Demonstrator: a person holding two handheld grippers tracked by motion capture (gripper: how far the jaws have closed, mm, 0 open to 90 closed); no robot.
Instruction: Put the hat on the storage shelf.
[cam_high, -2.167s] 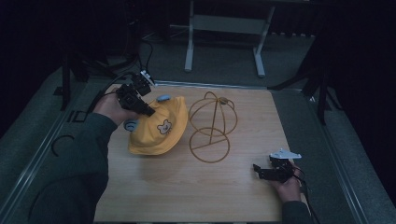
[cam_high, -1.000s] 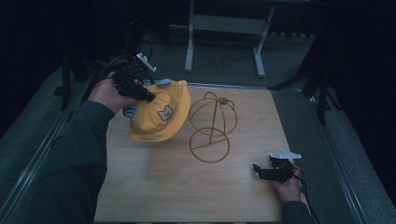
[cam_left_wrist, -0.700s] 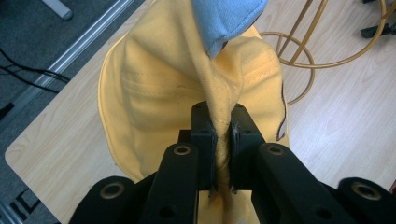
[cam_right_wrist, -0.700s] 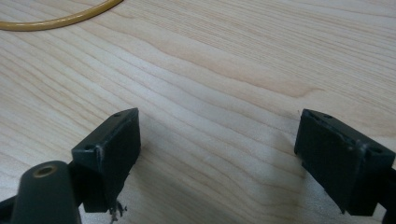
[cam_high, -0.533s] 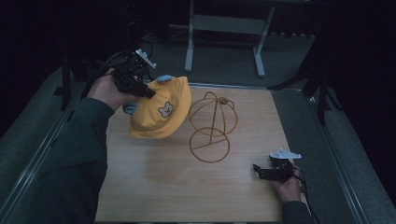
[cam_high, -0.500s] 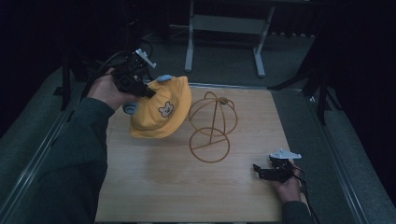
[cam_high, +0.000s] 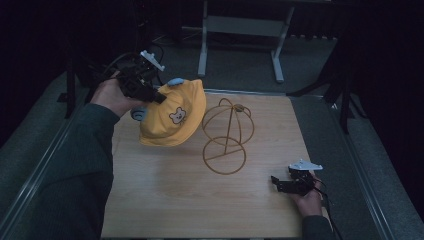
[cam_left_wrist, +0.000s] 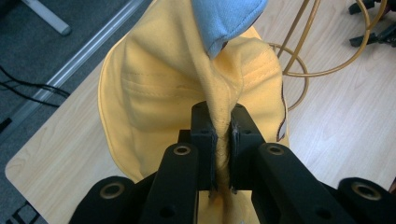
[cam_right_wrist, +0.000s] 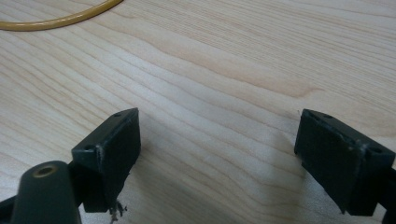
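A yellow hat (cam_high: 172, 115) with a small bear patch and blue ears hangs above the table's far left part, tilted. My left gripper (cam_high: 150, 95) is shut on a fold of its brim, and the pinched yellow cloth (cam_left_wrist: 223, 140) sits between the two black jaws. Just right of the hat stands a gold wire hat stand (cam_high: 227, 135), a dome on a ring base, apart from the hat. My right gripper (cam_high: 280, 184) rests low at the table's near right, open, with only bare wood (cam_right_wrist: 219, 135) between its jaws.
The wooden table (cam_high: 165, 200) has a metal edge rail along its left side. Dark floor, cables and a grey stand's legs (cam_high: 240, 30) lie beyond the far edge. The wire stand's ring base (cam_right_wrist: 60, 18) curves past the right gripper at the far left.
My left gripper has lifted the hat off the table and carried it up and back. The right hand has stayed put.
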